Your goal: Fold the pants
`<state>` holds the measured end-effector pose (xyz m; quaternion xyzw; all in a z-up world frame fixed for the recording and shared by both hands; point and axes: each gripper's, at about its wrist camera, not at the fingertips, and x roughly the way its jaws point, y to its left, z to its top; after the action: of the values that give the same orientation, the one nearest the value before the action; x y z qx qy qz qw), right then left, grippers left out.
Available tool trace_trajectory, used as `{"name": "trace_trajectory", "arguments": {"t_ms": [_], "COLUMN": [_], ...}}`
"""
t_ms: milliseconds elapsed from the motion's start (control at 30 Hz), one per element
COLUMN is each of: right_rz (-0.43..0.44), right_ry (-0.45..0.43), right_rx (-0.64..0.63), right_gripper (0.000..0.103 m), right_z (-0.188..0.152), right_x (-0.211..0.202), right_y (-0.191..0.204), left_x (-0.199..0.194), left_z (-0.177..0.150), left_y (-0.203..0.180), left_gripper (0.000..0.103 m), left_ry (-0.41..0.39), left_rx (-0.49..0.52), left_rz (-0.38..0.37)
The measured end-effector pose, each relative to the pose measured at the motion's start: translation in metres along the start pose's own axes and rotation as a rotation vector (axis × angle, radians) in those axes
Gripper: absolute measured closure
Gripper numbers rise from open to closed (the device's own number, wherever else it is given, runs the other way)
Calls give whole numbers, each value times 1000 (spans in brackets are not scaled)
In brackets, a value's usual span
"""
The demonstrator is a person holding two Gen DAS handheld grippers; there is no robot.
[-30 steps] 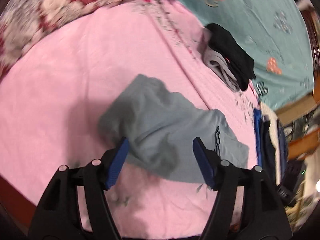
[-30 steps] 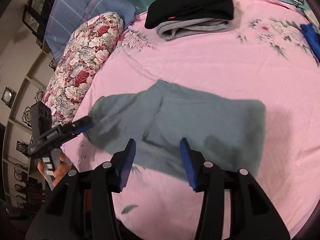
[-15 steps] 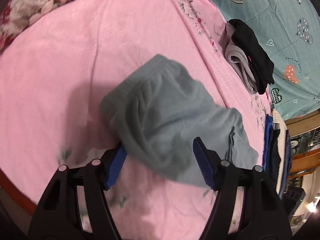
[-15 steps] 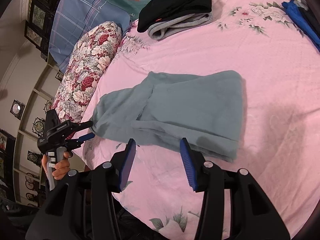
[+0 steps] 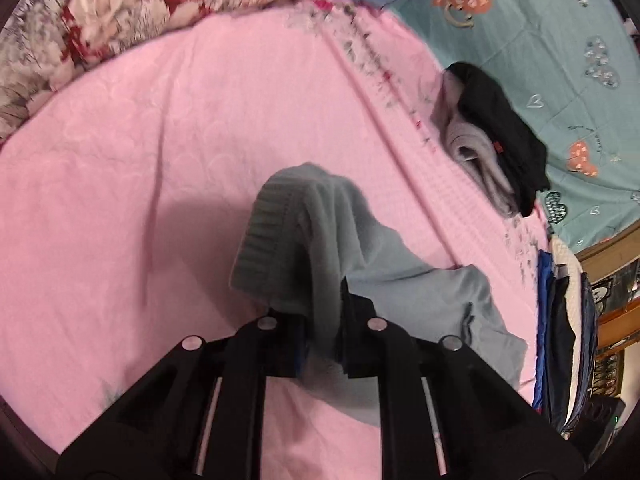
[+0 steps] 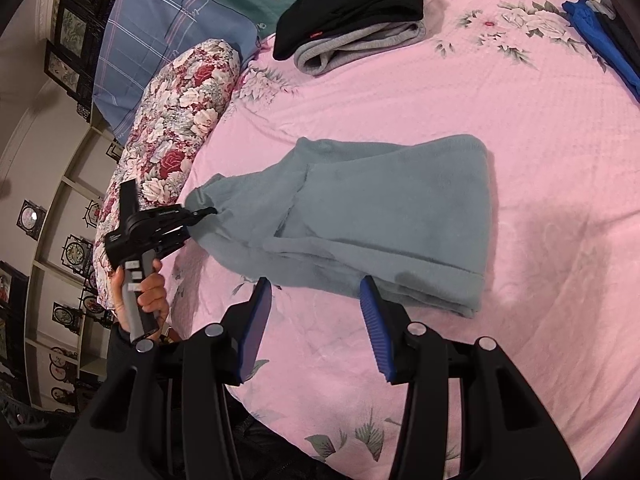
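Note:
Grey-blue fleece pants (image 6: 384, 216) lie partly folded on the pink bedsheet (image 6: 540, 128). My left gripper (image 5: 322, 332) is shut on the pants (image 5: 304, 232) near the ribbed waistband and lifts that end off the sheet. In the right wrist view the left gripper (image 6: 204, 214) pinches the pants' left end. My right gripper (image 6: 316, 308) is open and empty, just in front of the pants' near edge, above the sheet.
A folded black and grey garment stack (image 6: 352, 20) lies at the far side of the bed. A floral bolster (image 6: 172, 128) lies at the left. Blue and dark clothes (image 5: 560, 320) are piled at the bed's right edge. A teal quilt (image 5: 560, 40) lies behind.
My left gripper has shut on the pants' waistband end and raised it. My right gripper has stayed open and drawn back a little from the pants.

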<state>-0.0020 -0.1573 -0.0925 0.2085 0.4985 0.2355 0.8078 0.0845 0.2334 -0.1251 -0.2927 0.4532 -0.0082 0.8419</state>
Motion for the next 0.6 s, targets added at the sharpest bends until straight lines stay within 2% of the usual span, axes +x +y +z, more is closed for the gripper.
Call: {"name": "trace_trajectory", "arguments": {"t_ms": [133,300,500,567,600], "right_rz": [-22,-51,-82,-140,-171], "right_ry": [34,81,152,153,160], "right_rx": [4,-61,-195,-236,-253], "right_gripper": [56,56,56,71,74], "right_z": [5,22,58,63,64], "right_x": [14,41,105,123,132], "right_y": [4,25,67,77,80], "left_x": [-21,-23,-24,-25,-26], "left_z": [-5,-6,-5,-6,-6], "left_y": [0,-7,-5,-7,-9], "left_gripper": [91,91,91,91,91], "left_ry": [-30,-33,-27,-29,-29], "left_rx": [9,46,38,50,58], "left_rz": [-45,-42,-75,-78,-80]}}
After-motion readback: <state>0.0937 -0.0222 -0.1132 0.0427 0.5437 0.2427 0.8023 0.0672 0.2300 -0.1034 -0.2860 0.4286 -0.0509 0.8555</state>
